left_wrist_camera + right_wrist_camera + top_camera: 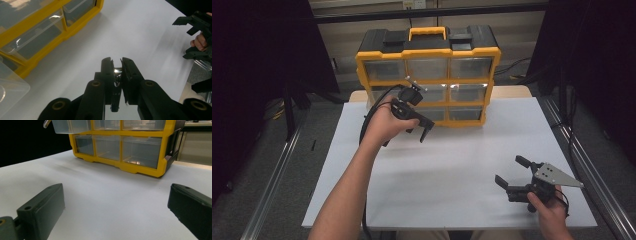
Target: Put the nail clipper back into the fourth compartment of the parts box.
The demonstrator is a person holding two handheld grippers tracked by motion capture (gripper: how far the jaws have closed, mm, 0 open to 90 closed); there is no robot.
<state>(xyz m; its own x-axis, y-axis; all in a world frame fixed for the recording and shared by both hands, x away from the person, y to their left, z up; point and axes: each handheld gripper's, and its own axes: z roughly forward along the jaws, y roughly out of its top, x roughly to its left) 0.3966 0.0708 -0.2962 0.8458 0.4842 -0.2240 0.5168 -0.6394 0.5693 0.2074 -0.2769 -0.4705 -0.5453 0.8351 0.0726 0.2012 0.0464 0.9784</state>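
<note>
In the high view, the left gripper (422,131) is held up by a raised hand just in front of the yellow drawer cabinet (428,75), its jaws pointing down and right. The right gripper (508,175) rests low at the near right of the white table (452,165), with its jaws apart.

In the left gripper view, the jaws are clamped on a small shiny metal piece (117,75), above the table. A clear drawer (10,85) stands open at the left.

In the right gripper view, the jaws stand wide apart with nothing between them, facing the cabinet at the far side.
</note>
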